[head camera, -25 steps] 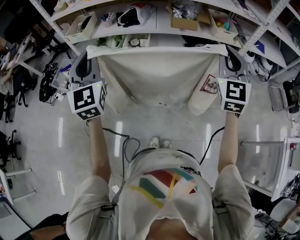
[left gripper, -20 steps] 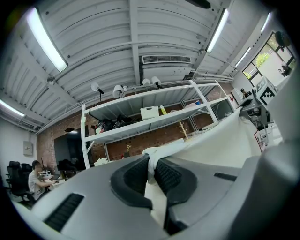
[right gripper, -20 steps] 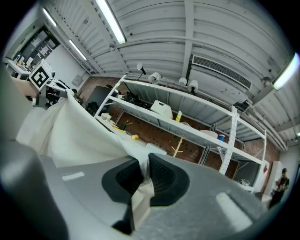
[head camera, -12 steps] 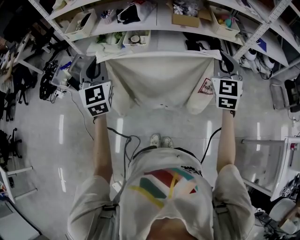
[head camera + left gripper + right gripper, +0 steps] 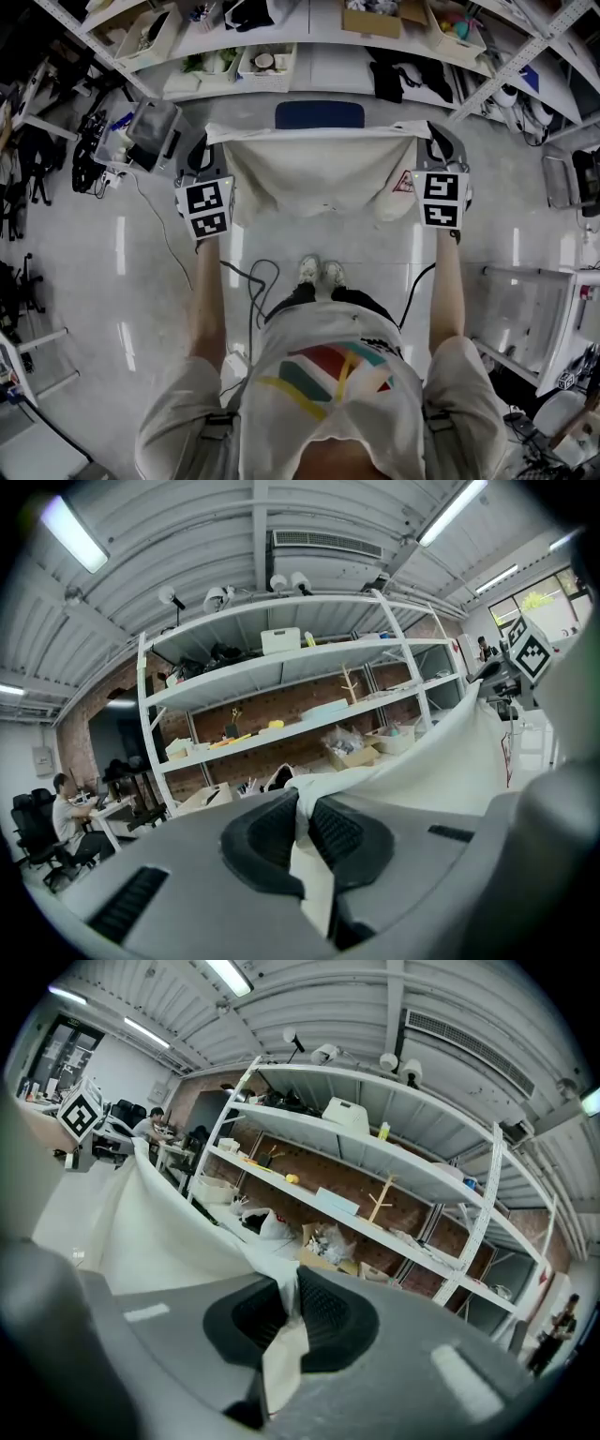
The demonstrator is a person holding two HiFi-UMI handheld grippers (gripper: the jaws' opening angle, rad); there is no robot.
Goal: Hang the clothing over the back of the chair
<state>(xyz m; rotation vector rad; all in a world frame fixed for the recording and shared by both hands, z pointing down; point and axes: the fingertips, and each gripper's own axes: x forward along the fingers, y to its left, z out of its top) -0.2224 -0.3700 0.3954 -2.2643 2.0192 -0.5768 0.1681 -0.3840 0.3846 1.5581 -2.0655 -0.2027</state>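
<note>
Left gripper and right gripper each have their jaws clamped on a top corner of the cream clothing, holding it spread wide between them, just before the blue chair back

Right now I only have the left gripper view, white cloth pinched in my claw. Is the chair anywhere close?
Observer: Yes; the head view shows a blue chair back just beyond the top edge of the clothing.
Operator: Is the other claw gripping too?
Observer: The right claw is shut on the clothing, by its own view.
Operator: Are we lined up?
Observer: Roughly; the blue chair back sits midway between the left claw and the right.
</note>
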